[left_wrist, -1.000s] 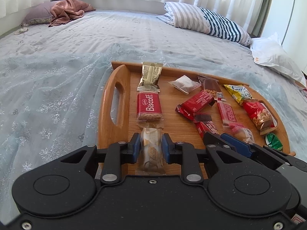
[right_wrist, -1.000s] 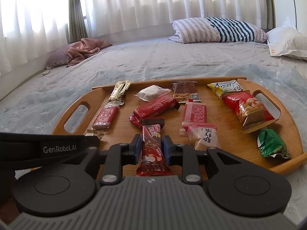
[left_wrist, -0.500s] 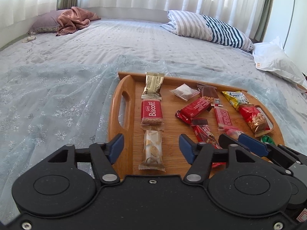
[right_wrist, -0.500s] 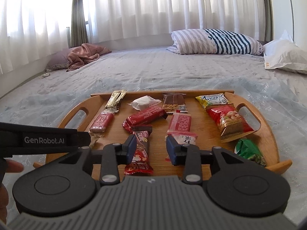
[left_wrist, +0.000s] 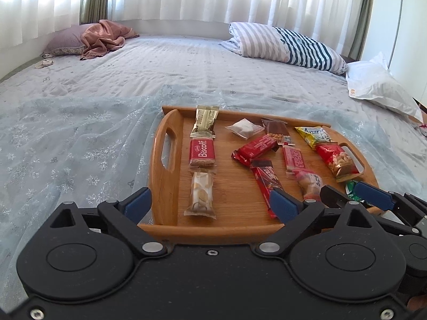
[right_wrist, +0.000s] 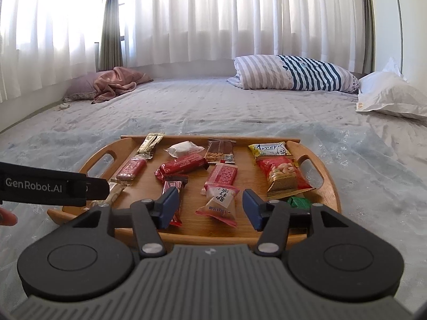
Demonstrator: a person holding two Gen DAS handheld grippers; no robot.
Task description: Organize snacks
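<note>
The bed [left_wrist: 186,74] fills both views, and on its near part sits the wooden tray [left_wrist: 213,230], the landmark for everything else. All the snacks in view lie inside the tray; none shows on the bedding around it.

Along the tray's left handle side a tidy column is formed: the gold wrapper [left_wrist: 205,121] at the far rim, the Biscoff pack [left_wrist: 202,152] next, and the pale wafer pack [left_wrist: 200,194] nearest the front rim. The middle and right of the tray look less ordered. The red bar [left_wrist: 255,146] lies slanted near the centre, the dark red bar [left_wrist: 265,184] lies askew towards the front rim, and the peanut bag [right_wrist: 283,177], the pink packet [right_wrist: 221,200] and the green packet [right_wrist: 299,202] crowd the right handle side.

The left gripper [left_wrist: 210,204] stands wide apart with nothing between its jaws, which have just been opening, and it hangs at the tray's front rim behind the wafer pack. The right gripper [right_wrist: 210,206] is also parted and empty, its jaws having just been opening too, with the pink packet lying beyond them.

By my judgement one column is done, and the centre and right side remain to be lined up
</note>
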